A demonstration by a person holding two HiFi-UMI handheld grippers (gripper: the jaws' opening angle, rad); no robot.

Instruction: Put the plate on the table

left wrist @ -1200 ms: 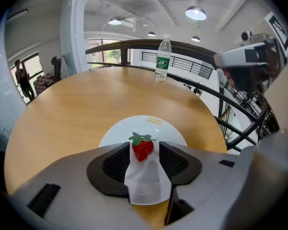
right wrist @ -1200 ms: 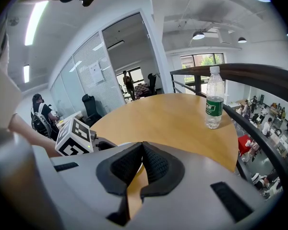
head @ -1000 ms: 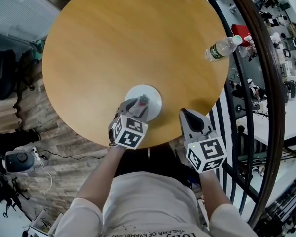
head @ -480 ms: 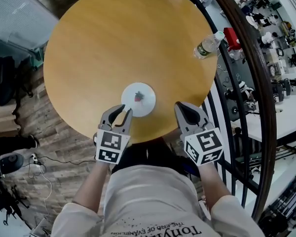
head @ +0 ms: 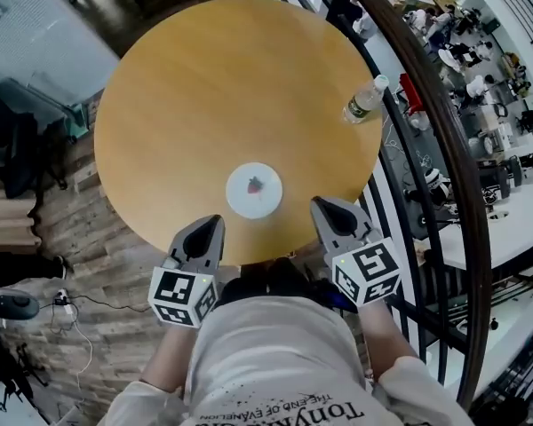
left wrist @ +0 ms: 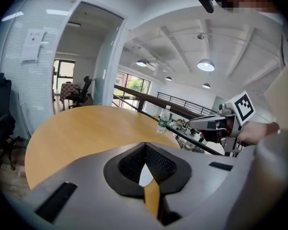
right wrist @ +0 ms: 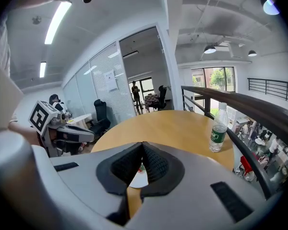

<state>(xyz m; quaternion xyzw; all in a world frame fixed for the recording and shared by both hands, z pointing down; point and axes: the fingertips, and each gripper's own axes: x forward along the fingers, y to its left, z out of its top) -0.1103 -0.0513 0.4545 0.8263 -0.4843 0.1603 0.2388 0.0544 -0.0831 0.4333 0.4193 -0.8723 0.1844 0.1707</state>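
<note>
A small white plate with a red mark in its middle lies flat on the round wooden table, near the front edge. My left gripper is raised off the table's front edge, below and left of the plate. Its jaws have just been closing and now stand shut with nothing between them. My right gripper hovers to the plate's right, shut and empty. Behind the closed pads, a sliver of the plate shows in the right gripper view.
A plastic water bottle stands at the table's right rim, next to a dark curved railing. Office chairs and cables are on the wooden floor at the left. The person's torso fills the bottom of the head view.
The left gripper let go of the plate, drew back and up off the table edge, and its jaws closed. The right gripper rose a little. The plate stays where it lay.
</note>
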